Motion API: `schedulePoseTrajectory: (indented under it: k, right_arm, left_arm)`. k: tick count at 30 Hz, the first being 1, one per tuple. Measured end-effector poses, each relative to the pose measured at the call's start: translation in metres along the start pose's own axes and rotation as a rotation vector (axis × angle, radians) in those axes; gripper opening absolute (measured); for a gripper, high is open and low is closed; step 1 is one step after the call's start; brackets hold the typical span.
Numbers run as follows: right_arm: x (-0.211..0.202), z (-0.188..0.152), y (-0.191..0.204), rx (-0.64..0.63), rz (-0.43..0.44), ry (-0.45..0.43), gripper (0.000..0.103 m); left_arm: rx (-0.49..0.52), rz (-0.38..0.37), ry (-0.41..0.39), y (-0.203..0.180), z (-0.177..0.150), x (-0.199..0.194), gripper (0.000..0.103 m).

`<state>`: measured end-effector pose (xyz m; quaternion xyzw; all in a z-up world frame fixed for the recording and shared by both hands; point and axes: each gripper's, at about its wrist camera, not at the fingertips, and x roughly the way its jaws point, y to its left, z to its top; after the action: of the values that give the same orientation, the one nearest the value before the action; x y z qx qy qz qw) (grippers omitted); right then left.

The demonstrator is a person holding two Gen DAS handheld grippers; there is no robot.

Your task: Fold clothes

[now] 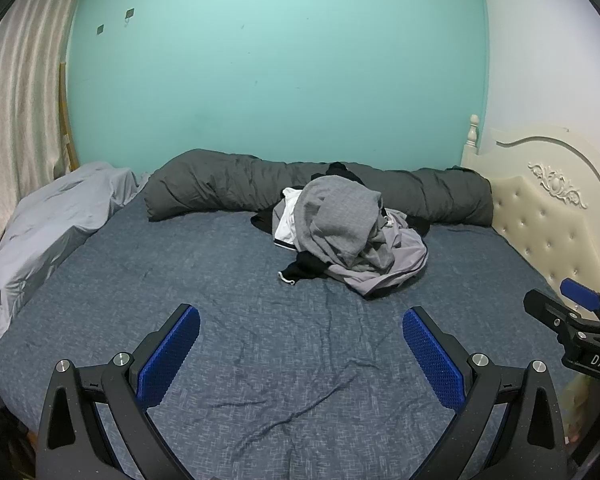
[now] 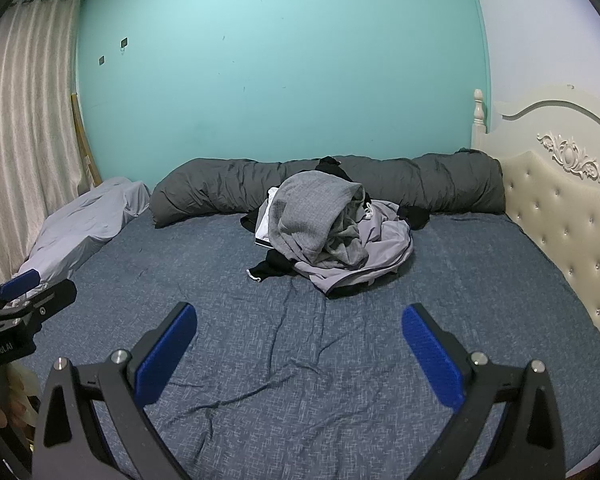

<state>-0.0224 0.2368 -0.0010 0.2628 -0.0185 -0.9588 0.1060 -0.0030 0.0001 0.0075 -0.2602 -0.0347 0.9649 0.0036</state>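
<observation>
The near half of the bed (image 1: 228, 280) is bare blue sheet, with wide room to pass. The pile of clothes (image 1: 348, 232) sits in the far middle. Behind it, the long dark rolled blanket (image 1: 220, 184) blocks the wall side. The light grey blanket (image 1: 48, 228) fills the far left corner. The cream headboard (image 2: 556, 216) closes the right side.

A pile of clothes (image 1: 348, 232) lies crumpled and unfolded toward the far side of the bed. A heathered grey top (image 1: 336, 216) drapes over the heap. Under it sit a pale lilac-grey garment (image 1: 396, 264), a white piece (image 1: 290, 220) at the left, and black garments (image 1: 304, 268) poking out at front and back.
</observation>
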Motion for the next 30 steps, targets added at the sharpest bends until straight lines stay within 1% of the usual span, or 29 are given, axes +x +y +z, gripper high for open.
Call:
schedulePoseTrajectory:
  k: [9, 30]
  right_arm:
    - [-0.0006, 0.0018, -0.0006, 0.003, -0.001, 0.001, 0.103]
    - [0.0012, 0.0018, -0.0046, 0.007, -0.017, 0.005, 0.103]
  left_arm:
    - [-0.003, 0.002, -0.005, 0.0003, -0.0036, -0.0024, 0.103]
    - [-0.004, 0.009, -0.007, -0.0011, -0.0007, -0.0012, 0.103]
